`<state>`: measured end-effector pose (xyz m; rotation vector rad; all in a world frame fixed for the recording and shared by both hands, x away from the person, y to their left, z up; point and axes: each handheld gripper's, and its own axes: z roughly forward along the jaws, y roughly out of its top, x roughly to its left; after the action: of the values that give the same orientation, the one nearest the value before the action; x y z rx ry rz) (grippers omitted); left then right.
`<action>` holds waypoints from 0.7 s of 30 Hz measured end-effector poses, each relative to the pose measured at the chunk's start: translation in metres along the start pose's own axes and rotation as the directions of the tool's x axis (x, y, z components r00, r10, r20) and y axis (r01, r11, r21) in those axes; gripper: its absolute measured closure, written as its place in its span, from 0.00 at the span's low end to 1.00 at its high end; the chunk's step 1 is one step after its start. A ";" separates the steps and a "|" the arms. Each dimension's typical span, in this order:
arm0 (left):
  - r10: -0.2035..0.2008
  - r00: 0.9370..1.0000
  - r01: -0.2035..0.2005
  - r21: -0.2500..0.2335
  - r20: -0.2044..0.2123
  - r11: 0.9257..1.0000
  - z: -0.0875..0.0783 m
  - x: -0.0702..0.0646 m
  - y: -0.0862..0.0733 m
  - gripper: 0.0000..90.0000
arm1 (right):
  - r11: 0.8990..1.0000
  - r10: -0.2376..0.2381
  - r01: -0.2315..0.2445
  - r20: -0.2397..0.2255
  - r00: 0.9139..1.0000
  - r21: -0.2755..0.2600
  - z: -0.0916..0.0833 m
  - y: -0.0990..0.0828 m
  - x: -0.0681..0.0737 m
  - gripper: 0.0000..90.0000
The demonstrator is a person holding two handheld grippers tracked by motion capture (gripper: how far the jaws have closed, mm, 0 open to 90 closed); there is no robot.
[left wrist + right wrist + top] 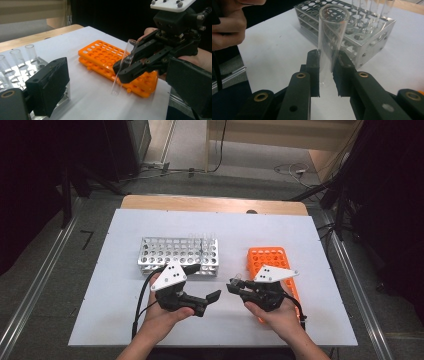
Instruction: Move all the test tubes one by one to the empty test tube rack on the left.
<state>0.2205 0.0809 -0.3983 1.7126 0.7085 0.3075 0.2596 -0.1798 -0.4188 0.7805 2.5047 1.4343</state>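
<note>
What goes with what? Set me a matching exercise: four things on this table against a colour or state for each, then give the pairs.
Things:
1. test tube
2. left hand-held gripper
3. metal rack
4. plastic rack

Colour or state:
A. orange, lying on the white sheet
B. clear, pinched between two black jaws
C. silver, with a few tubes standing in it
D. jaws apart, nothing between them

Pairs: 1-B, 2-D, 3-C, 4-A. The right hand-held gripper is the one clamped on the test tube.
</note>
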 end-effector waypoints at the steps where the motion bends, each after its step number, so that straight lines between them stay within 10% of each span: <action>1: 0.002 1.000 -0.002 -0.001 -0.007 1.000 0.001 -0.001 0.000 0.07 | 1.000 -0.002 0.002 -0.003 1.000 0.003 0.001 0.000 0.002 0.82; 21: 0.059 0.997 -0.062 0.054 0.044 0.997 0.023 -0.021 -0.001 0.62 | 0.999 -0.042 0.044 -0.081 0.996 0.020 0.011 0.004 0.029 0.82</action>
<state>0.2165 0.0499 -0.4022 1.7902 0.6402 0.2955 0.2401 -0.1548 -0.4173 0.6812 2.5843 1.4554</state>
